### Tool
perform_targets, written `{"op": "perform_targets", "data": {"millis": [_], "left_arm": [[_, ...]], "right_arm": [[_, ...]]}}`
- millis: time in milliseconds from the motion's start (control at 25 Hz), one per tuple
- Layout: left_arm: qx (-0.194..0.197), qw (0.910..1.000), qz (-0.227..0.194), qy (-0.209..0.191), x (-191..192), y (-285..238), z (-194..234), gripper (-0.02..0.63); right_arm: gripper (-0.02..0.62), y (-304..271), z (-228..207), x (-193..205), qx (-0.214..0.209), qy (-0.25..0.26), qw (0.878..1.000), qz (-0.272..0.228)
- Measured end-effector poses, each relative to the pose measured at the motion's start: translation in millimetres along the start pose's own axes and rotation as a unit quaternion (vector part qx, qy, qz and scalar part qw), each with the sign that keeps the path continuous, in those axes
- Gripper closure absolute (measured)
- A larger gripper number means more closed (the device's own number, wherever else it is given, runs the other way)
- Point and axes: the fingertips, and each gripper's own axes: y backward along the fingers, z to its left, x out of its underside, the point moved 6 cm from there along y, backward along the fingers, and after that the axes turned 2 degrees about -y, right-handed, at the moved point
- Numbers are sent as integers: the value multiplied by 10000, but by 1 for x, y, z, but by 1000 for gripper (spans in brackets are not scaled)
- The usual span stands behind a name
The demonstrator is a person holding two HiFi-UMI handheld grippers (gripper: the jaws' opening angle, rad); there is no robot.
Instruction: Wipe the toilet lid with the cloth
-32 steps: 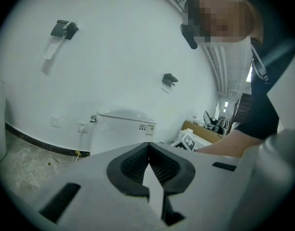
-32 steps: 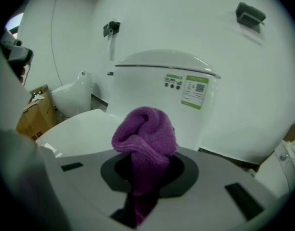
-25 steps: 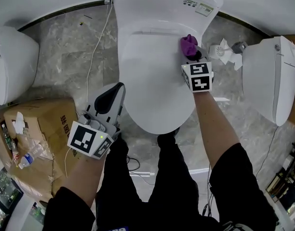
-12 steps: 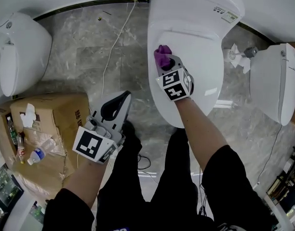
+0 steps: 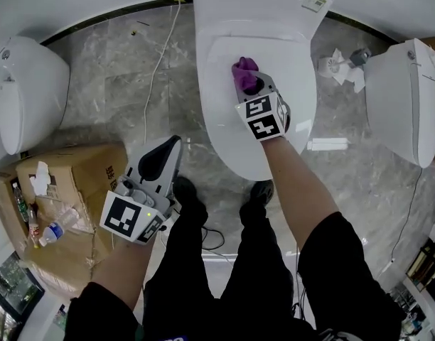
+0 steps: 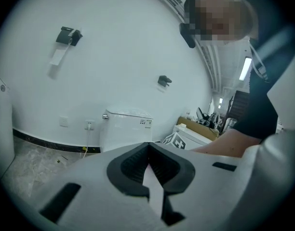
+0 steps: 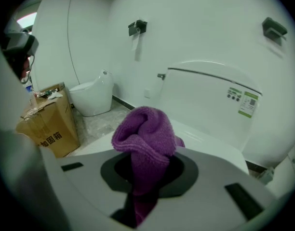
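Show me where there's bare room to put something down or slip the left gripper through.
Floor between the left toilet and the middle toilet is bare. The toilet lid is bare left of the cloth. Crowded: the cardboard box top, and crumpled paper by the right toilet.

The left gripper (image 6: 148, 153) has its jaws pressed together, nothing between them. Beyond them, at twelve o'clock, stands a white toilet tank (image 6: 126, 128). A marker cube (image 6: 178, 140) and a forearm (image 6: 224, 142) sit toward two o'clock, and a wall bracket (image 6: 65, 35) at ten.
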Motion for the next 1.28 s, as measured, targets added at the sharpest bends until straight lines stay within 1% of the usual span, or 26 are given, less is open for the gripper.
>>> {"op": "perform_targets", "data": {"millis": [80, 160, 280, 320, 400, 480, 560, 640, 720, 800, 920, 1000, 1160, 1280], "left_arm": [[-8, 10000, -28, -22, -2, -13, -19, 589], [-114, 9999, -105, 71, -4, -23, -38, 589], [-272, 9991, -171, 272, -5, -35, -63, 589], [-283, 9990, -173, 305, -5, -39, -72, 589], [-242, 9991, -172, 317, -5, -47, -87, 589], [-178, 9992, -181, 314, -3, -49, -98, 589], [-159, 9991, -210, 339, 1, -45, -102, 589], [-163, 9989, -241, 357, 6, -38, -101, 589], [-149, 9990, -244, 350, 12, -30, -98, 589], [-132, 9990, -241, 363, 17, -17, -93, 589], [-136, 9987, -261, 406, 22, 8, -84, 589], [-140, 9984, -290, 457, 24, 26, -79, 589], [-80, 9982, -385, 464, 25, 63, -70, 589], [-20, 9982, -412, 435, 31, 85, -63, 589]], "right_arm": [[537, 17, -25, 18, 130, -64, 9999, 0], [537, 34, -51, 37, 262, -130, 9996, 10], [536, 58, -89, 69, 444, -530, 9976, 24], [537, 65, -102, 81, 503, -672, 9965, 30], [537, 78, -127, 103, 631, -790, 9949, 39], [537, 86, -141, 117, 729, -813, 9940, 43], [537, 88, -138, 121, 782, -804, 9937, 46], [537, 86, -124, 112, 775, -742, 9942, 2], [537, 81, -98, 98, 651, -654, 9957, -102], [537, 74, -65, 85, 487, -444, 9977, -143], [537, 61, -6, 62, 189, 3, 9998, -99], [537, 52, 33, 51, -7, 153, 9999, -68], [535, 40, 98, 39, -282, 370, 9989, 55], [535, 37, 136, 38, -398, 430, 9982, 154]]}}
